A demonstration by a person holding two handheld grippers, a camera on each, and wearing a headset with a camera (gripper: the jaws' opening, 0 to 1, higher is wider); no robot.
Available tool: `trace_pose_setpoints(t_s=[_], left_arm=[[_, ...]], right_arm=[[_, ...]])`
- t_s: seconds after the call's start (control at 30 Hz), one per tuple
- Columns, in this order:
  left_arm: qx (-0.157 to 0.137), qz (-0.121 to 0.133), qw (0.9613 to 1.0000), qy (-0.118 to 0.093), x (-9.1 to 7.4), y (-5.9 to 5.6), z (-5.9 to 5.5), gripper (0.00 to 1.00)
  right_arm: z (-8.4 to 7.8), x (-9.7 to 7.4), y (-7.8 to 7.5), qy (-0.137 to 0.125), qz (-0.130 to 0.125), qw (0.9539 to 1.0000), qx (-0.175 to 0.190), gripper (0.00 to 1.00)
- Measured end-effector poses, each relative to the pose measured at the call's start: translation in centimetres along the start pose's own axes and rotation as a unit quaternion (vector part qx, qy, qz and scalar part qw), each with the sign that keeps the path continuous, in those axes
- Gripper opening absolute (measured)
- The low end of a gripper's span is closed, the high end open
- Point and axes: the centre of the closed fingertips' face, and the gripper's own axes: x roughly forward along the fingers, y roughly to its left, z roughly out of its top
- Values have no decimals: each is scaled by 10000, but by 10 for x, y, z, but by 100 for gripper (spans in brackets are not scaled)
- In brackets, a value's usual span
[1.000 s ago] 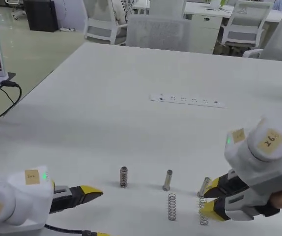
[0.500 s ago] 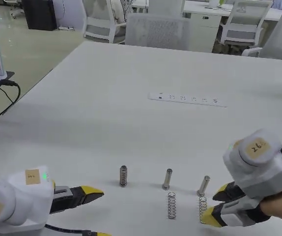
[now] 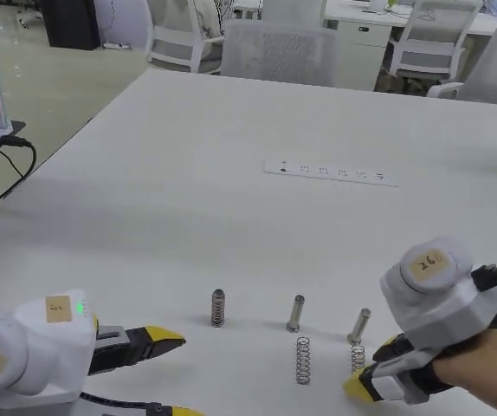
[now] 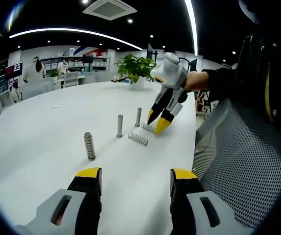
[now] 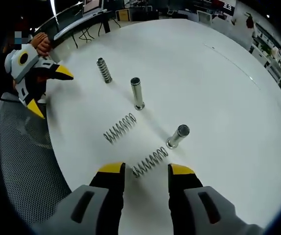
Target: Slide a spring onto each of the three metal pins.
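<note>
Bench note, taken standing beside the white table [image 3: 188, 173]. Three metal pins stand in a row running 9 to 3 o'clock across the near part of the head view. The left pin [image 3: 218, 308] has a fitted spring coiled round its shaft. The middle pin [image 3: 296, 313] and the right pin [image 3: 360, 325] are bare. Two springs lie flat on the tabletop. The first loose spring [image 3: 303, 360] is at 6 o'clock of the middle pin, near its foot but apart from it. The second loose spring [image 3: 358, 357] is at 6 o'clock of the right pin, just beside its foot. The right gripper [image 3: 371, 368] is low over the table at 6 o'clock of the right pin, jaws parted to a moderate gap. In the right gripper view the near end of the second loose spring sits in that gap between the yellow tips, and the coil runs off toward 1 o'clock to the right pin's foot. Nothing is clamped, and contact between either tip and the coil cannot be judged. The left gripper [image 3: 177, 374] sits at 7 o'clock of the left pin, well apart from it. It points toward 3 o'clock, its jaws are spread wide and it holds nothing. A power strip [image 3: 331, 176] lies at 12 o'clock of the pins, well apart, and office chairs [image 3: 274, 52] stand beyond the table's far edge.
</note>
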Motion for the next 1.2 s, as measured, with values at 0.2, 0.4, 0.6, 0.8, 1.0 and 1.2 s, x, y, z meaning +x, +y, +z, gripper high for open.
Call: trace_pose_setpoints(t_s=[0.2, 0.4, 0.6, 0.8, 1.0, 1.2], left_arm=[[-4, 4, 10000, -12, 0, 0, 0, 51], [-20, 11, 10000, -10, 0, 0, 0, 50], [-29, 13, 10000, -4, 0, 0, 0, 49], [-28, 4, 10000, 8, 0, 0, 0, 48], [-12, 0, 10000, 21, 0, 0, 0, 47], [47, -38, 10000, 50, -1, -2, 0, 46]], right_arm=[[1, 4, 1, 54, -61, 9999, -117, 28], [-3, 4, -5, 150, -181, 9992, -314, 22], [-10, 0, -8, 266, -194, 9991, -275, 21], [-15, -2, -10, 345, -228, 9985, -352, 18], [-21, -5, -10, 558, -230, 9954, -743, 10], [-20, -7, -6, 485, -111, 9952, -843, 9]])
